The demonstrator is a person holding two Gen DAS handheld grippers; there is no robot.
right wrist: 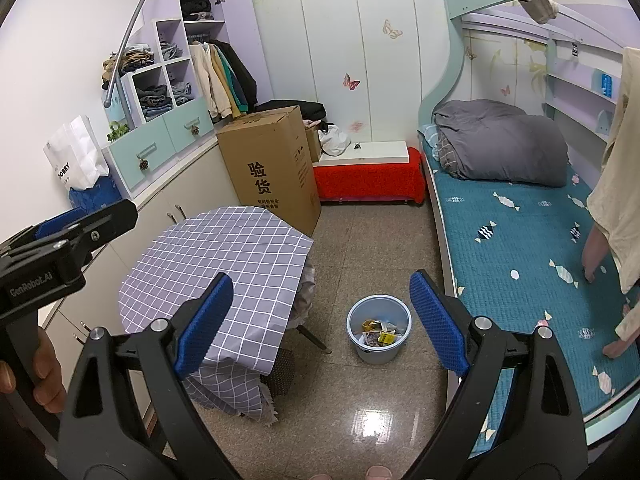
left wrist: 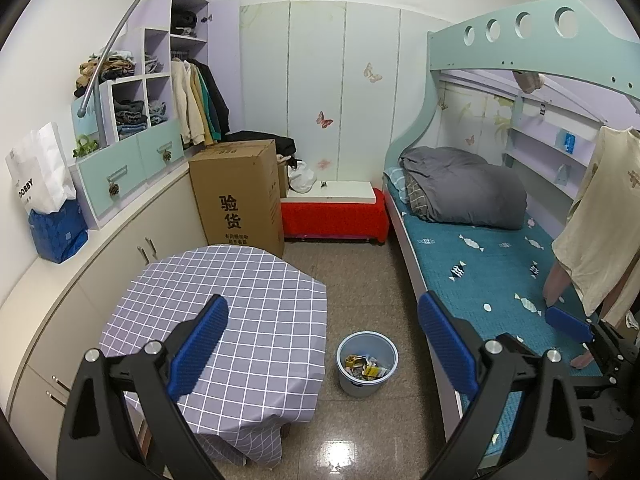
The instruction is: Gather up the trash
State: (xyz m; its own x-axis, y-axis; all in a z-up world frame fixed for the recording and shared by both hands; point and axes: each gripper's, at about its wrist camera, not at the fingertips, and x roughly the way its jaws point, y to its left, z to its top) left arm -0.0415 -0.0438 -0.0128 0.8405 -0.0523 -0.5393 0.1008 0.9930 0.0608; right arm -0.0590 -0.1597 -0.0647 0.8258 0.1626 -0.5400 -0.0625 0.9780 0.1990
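On the floor between worktop (left wrist: 224, 300) and bed (left wrist: 492, 276) sat the bin (right wrist: 378, 334) (trash (right wrist: 380, 334) inside); left gripper (left wrist: 322, 348) and right gripper (right wrist: 320, 322) hovered above, fingers apart, holding nothing.

A table under a grey checked tablecloth (left wrist: 240, 300) stands before a tall cardboard box (left wrist: 236, 192), with a red-covered bench (left wrist: 334, 216), a teal-sheeted bunk bed (left wrist: 492, 280) holding a grey duvet (left wrist: 468, 188), and shelves of folded clothes (left wrist: 136, 112).
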